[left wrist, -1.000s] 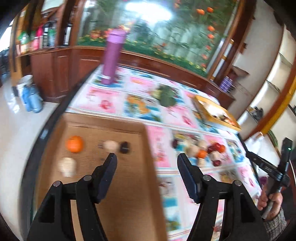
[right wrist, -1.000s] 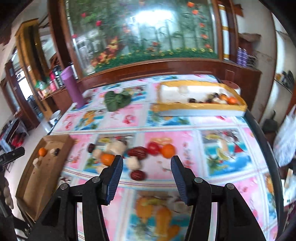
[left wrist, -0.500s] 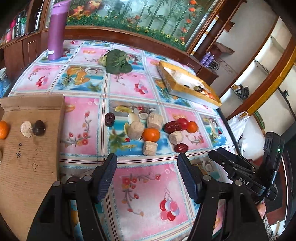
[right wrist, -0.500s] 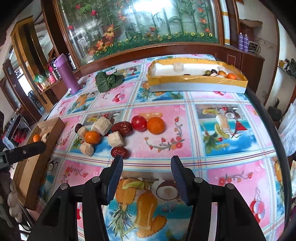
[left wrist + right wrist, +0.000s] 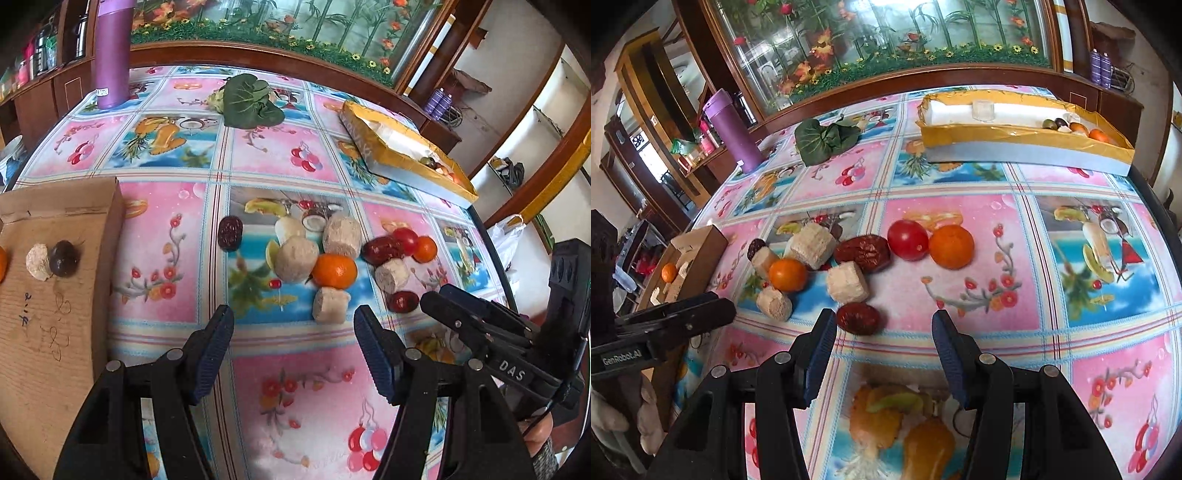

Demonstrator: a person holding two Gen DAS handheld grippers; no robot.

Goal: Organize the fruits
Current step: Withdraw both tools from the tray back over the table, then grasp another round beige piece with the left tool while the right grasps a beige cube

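A pile of fruit lies mid-table: an orange [image 5: 334, 270], a second orange [image 5: 951, 246], a red tomato [image 5: 907, 239], dark red dates [image 5: 858, 318], and beige chunks [image 5: 330, 305]. My left gripper [image 5: 293, 326] is open and empty, just short of the nearest beige chunk. My right gripper [image 5: 884, 330] is open and empty, with a date just ahead of its left finger. A brown cardboard tray [image 5: 44, 325] at the left holds a beige piece, a dark fruit and an orange. A yellow box [image 5: 1027, 142] at the far right holds several fruits.
A purple bottle [image 5: 110, 55] stands at the far left of the table. A green leafy bundle [image 5: 249, 101] lies at the back middle. The table edge runs along the right, with a wooden cabinet and glass mural behind.
The left gripper swung from above the cardboard tray to the right and now faces the fruit pile. The right gripper moved closer to the pile. Both stayed open.
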